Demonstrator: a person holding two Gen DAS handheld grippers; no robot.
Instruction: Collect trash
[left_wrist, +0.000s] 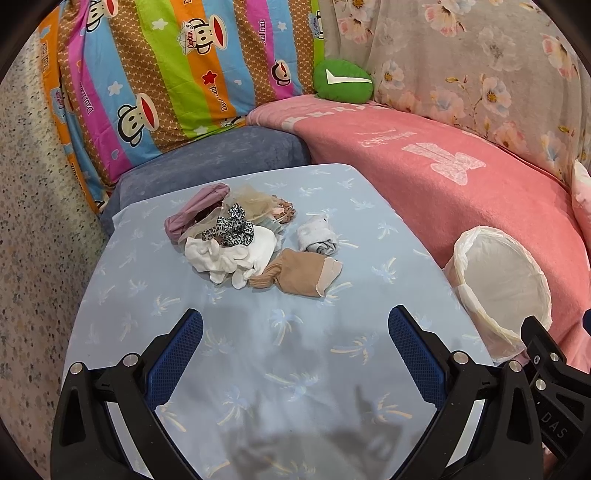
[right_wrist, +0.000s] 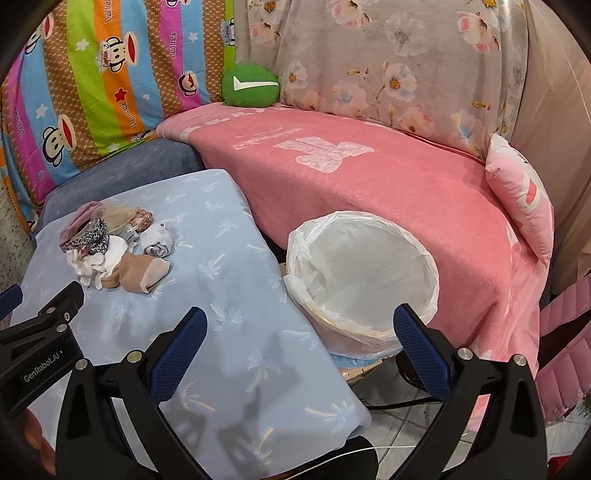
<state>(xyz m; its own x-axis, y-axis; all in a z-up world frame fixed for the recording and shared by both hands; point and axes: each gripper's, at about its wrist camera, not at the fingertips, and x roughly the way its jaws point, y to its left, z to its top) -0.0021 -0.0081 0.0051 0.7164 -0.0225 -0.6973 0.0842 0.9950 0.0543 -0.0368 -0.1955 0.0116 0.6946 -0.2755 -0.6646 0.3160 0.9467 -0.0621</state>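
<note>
A pile of small cloth items (left_wrist: 236, 236) lies on the light blue palm-print surface (left_wrist: 277, 350): a mauve band, a leopard scrunchie, white gloves, a beige stocking (left_wrist: 299, 275) and a white rolled sock (left_wrist: 317, 236). The same pile (right_wrist: 114, 251) shows at the left of the right wrist view. A bin lined with a white bag (right_wrist: 362, 277) stands beside the surface, to its right, also seen as the bin (left_wrist: 502, 288). My left gripper (left_wrist: 295, 328) hovers open short of the pile. My right gripper (right_wrist: 301, 326) is open, with the bin's near rim between its fingers in the image.
A pink blanket (right_wrist: 369, 177) covers the sofa seat behind the bin. A green round cushion (left_wrist: 341, 79), a striped monkey-print cover (left_wrist: 166, 74) and a floral cover (right_wrist: 388, 62) sit at the back. A pink pillow (right_wrist: 524, 199) leans at right. Tiled floor and a cable (right_wrist: 399, 406) lie below.
</note>
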